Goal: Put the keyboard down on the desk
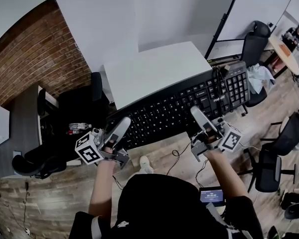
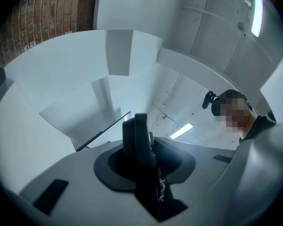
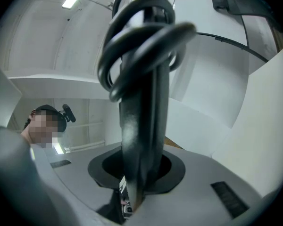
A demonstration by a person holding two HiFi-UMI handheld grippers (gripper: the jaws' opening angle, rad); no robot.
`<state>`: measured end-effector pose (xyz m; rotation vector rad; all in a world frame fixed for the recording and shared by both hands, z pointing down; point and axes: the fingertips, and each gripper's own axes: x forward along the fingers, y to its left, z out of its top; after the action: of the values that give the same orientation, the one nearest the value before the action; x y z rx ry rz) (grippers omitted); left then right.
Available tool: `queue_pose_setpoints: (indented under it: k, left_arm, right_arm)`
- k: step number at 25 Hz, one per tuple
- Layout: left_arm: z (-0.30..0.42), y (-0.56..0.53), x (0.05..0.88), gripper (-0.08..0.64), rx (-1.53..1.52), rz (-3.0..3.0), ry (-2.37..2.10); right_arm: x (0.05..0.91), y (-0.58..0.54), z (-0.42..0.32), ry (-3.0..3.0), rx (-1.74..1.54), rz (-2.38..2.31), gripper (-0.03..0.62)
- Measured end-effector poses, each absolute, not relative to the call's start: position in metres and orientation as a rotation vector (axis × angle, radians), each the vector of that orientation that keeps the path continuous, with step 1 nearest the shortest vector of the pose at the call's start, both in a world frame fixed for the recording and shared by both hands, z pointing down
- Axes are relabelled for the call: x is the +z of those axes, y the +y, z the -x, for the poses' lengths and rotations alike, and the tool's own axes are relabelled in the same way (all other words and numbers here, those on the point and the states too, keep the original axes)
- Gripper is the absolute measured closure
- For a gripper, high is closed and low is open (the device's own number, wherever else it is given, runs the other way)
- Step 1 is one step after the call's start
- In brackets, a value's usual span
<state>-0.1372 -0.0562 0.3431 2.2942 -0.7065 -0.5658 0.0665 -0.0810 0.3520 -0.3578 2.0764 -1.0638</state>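
Evidently a 2-gripper carry, keyboard not yet set down

Nearest the person, the left gripper [image 1: 120, 127] clamps the keyboard [image 1: 174, 108] by its near edge towards the left end. The right gripper [image 1: 200, 117] does the same towards the right end. Each gripper view shows the black board edge-on, pinched between the jaws. 2 spaced grips probably keep the long board from twisting or sagging. A coiled cable [image 1: 222, 86] sits bundled on its right part, likely so it cannot dangle. Beyond lies the white desk [image 1: 154, 66]; the keyboard's far edge overlaps the desk's near edge, contact unclear
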Motion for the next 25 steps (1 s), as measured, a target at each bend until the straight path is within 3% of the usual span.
queue_pose_setpoints:
  k: [25]
  left_arm:
    - [0.1362,-0.0521,0.337,0.454,-0.525,-2.254,-0.74]
  right_arm:
    - [0.3487,-0.0795,-0.0651,2.033,-1.12,0.352,0.492]
